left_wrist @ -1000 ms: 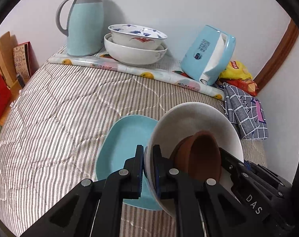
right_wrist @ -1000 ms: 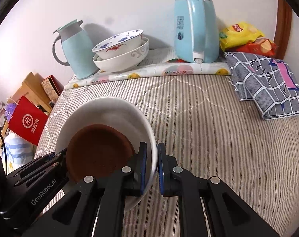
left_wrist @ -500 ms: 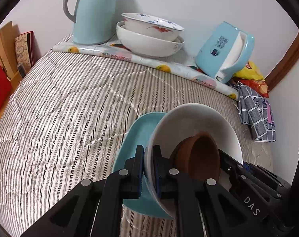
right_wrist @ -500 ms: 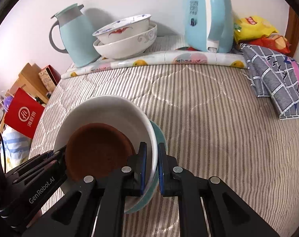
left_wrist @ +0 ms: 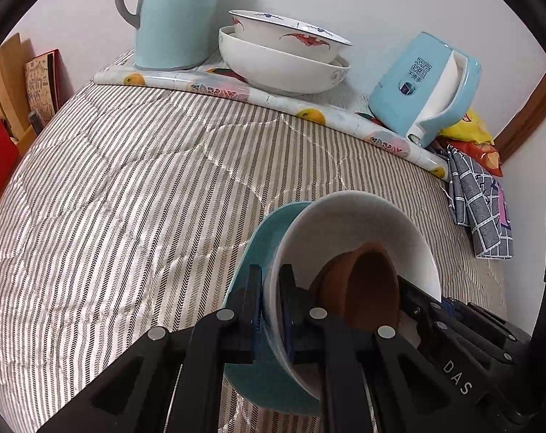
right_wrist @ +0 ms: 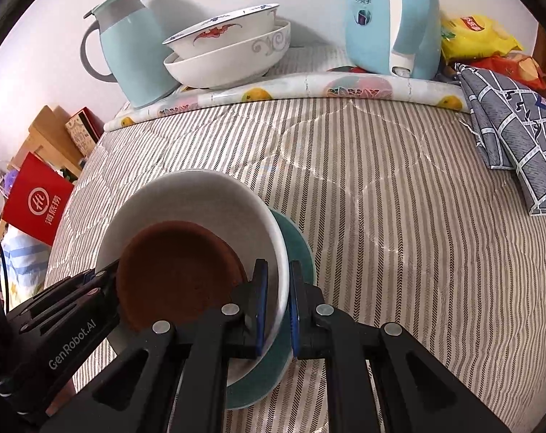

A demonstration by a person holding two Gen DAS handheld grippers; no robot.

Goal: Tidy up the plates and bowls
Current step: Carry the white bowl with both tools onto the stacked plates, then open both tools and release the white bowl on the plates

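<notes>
A white bowl (left_wrist: 349, 223) with a brown bowl (left_wrist: 367, 281) inside sits over a teal plate (left_wrist: 262, 245) on the striped bedcover. My left gripper (left_wrist: 271, 310) is shut on the white bowl's left rim. My right gripper (right_wrist: 276, 306) is shut on its right rim; that view shows the white bowl (right_wrist: 197, 198), brown bowl (right_wrist: 175, 267) and teal plate (right_wrist: 298, 249). Whether the bowl touches the plate is unclear. Two stacked bowls (left_wrist: 284, 57) stand at the back, also in the right wrist view (right_wrist: 229, 54).
A light blue jug (left_wrist: 172, 14) stands at the back left and a blue kettle (left_wrist: 424, 86) at the back right on a fruit-print mat (left_wrist: 237, 90). A checked cloth (right_wrist: 515, 137) and snack bags (right_wrist: 475, 36) lie right. Red box (right_wrist: 38, 202) beside the bed.
Both grippers have carried the white bowl with the brown bowl lower and over the teal plate. The grip on both rims is unchanged.
</notes>
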